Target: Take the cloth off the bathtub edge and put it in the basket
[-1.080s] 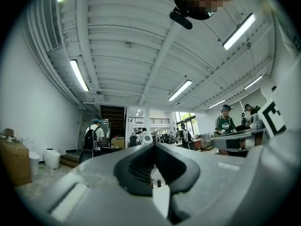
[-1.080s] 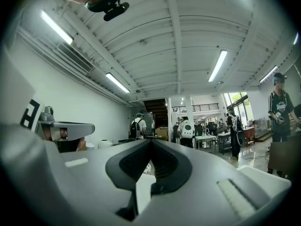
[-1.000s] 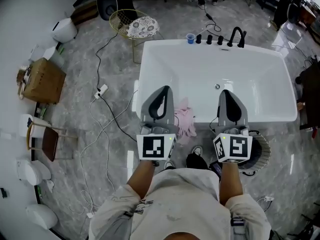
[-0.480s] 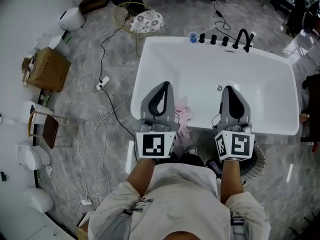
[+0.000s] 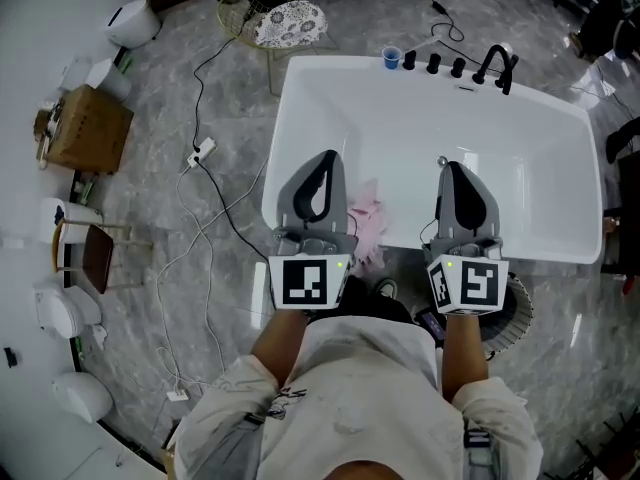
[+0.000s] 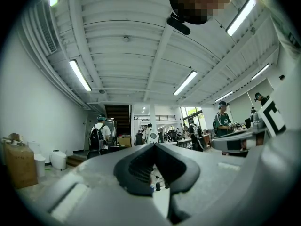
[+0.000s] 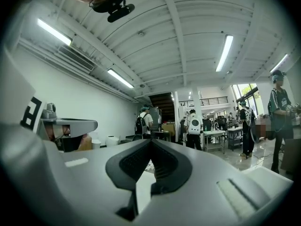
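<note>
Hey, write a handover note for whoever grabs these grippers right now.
Left gripper: shut, empty, held over the tub's near edge.
Right gripper: shut, empty, alongside it.
Cloth: draped on the tub edge between the grippers, nearer the left one.
Basket: probably the round one on the floor at right.
Done: nothing yet.
Left: grab the cloth, drop it in the basket.
</note>
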The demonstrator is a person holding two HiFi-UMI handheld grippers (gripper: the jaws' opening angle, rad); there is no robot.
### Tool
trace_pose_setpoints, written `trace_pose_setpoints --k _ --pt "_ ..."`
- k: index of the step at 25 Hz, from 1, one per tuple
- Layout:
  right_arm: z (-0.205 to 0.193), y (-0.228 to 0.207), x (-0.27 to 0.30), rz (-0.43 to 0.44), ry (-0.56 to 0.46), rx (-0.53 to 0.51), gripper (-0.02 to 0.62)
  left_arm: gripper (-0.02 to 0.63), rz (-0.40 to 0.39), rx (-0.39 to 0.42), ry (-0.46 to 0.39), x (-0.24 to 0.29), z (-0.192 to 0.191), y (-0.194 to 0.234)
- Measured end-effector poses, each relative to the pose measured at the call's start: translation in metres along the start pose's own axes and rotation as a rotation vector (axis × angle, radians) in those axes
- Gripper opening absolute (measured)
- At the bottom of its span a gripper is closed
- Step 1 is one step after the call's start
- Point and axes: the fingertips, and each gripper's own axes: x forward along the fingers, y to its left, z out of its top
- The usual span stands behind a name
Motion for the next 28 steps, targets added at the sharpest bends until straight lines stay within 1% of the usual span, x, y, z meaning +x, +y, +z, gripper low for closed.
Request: trace_pose_setpoints --k 5,8,11,14,16,19,21,26,27,28 --pt "-0.022 0.021 0.018 0.025 0.049 0.0 0.002 0.002 0.023 -0.029 0.004 0.0 -0.017 0.024" --pt "-0.042 0.034 0.024 0.039 0.103 0.004 0.003 0.002 0.02 -0.03 0.008 -0.003 -0.03 0.033" --pt "-0.066 0.045 0.035 0.062 0.165 0.001 0.002 0.002 0.022 -0.016 0.025 -0.004 -0.045 0.043" --pt "-0.094 0.057 0.047 0.089 0.208 -0.013 0.003 0.002 0.033 -0.029 0.027 -0.002 -0.061 0.057" --pt "-0.115 0.066 0.054 0.107 0.235 -0.003 0.003 0.002 0.036 -0.027 0.022 -0.003 -0.074 0.066" --pt "-0.163 0.085 0.056 0.14 0.304 0.018 0.003 0.002 0.048 -0.033 0.052 -0.013 -0.109 0.077" --pt "-0.198 0.099 0.054 0.165 0.367 0.01 0.003 0.002 0.053 -0.038 0.075 -0.019 -0.132 0.082" --pt "-0.285 0.126 0.04 0.237 0.542 0.006 0.005 0.002 0.05 -0.041 0.125 -0.03 -0.177 0.09" --pt "-0.303 0.132 0.036 0.258 0.579 0.009 0.008 0.002 0.049 -0.044 0.14 -0.032 -0.187 0.091" --pt "-0.322 0.138 0.033 0.281 0.615 0.011 0.035 0.002 0.047 -0.045 0.154 -0.033 -0.197 0.093"
